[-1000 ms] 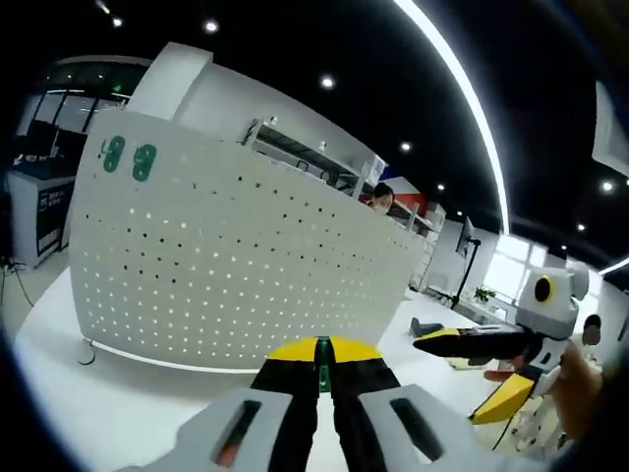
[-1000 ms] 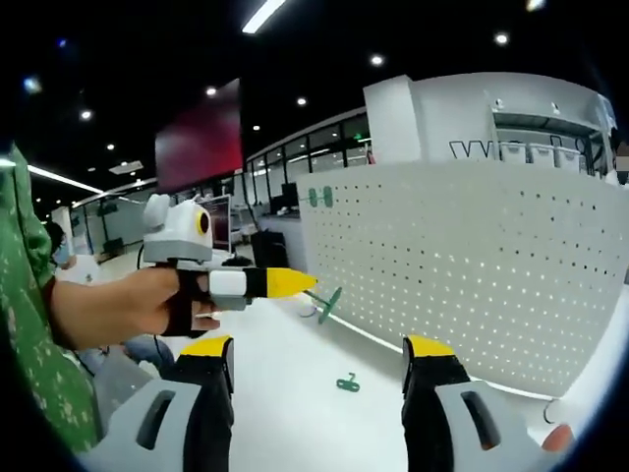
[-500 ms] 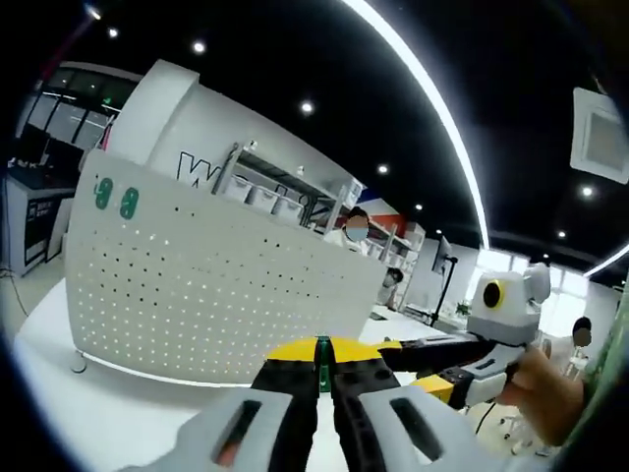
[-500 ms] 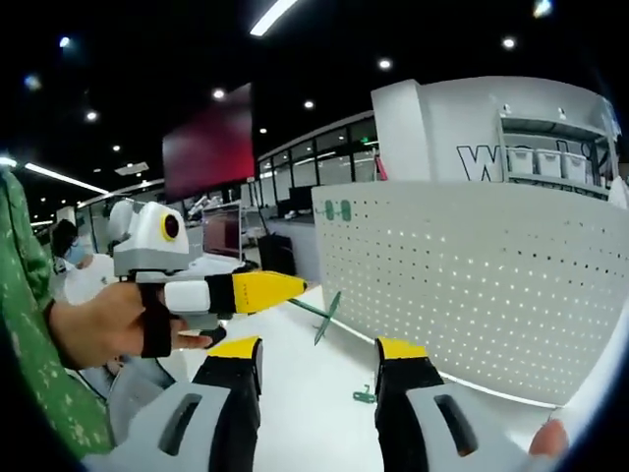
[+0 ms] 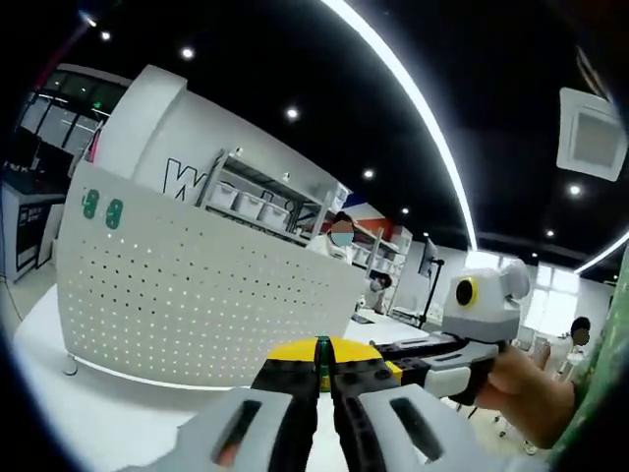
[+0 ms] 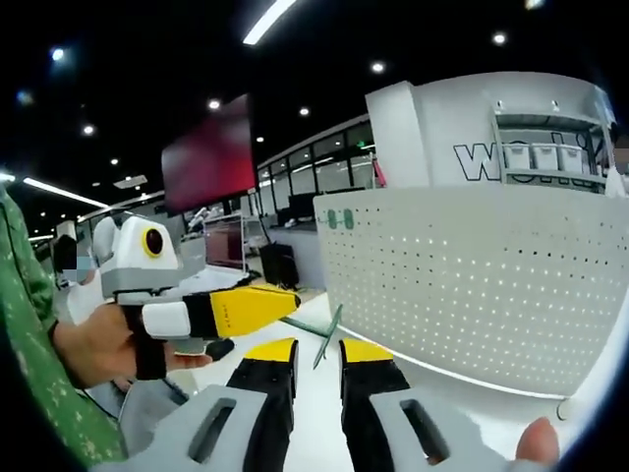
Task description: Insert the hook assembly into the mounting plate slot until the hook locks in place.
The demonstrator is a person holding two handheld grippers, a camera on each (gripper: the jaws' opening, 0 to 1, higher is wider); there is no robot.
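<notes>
The white perforated mounting plate (image 5: 197, 285) stands upright on the table, with two green hooks (image 5: 102, 208) fixed near its top left corner. My left gripper (image 5: 321, 356) is shut on a thin green hook assembly (image 5: 321, 366) that sticks out between its yellow tips. In the right gripper view that left gripper (image 6: 291, 301) comes in from the left, and the green hook assembly (image 6: 329, 332) juts toward the plate (image 6: 472, 285). My right gripper (image 6: 316, 346) shows a narrow gap between its jaws, just below the hook's end. It reaches into the left gripper view (image 5: 398, 356) from the right.
The white table (image 5: 59, 413) runs under the plate. Behind the plate are shelves with bins (image 5: 256, 202) and a masked person (image 5: 341, 234). A hand in a green sleeve (image 6: 88, 349) holds the left gripper. The plate's foot (image 5: 69, 369) rests at the left.
My right gripper's jaws have closed from wide apart to a narrow gap. Both grippers have drawn closer together. The left gripper still holds the hook.
</notes>
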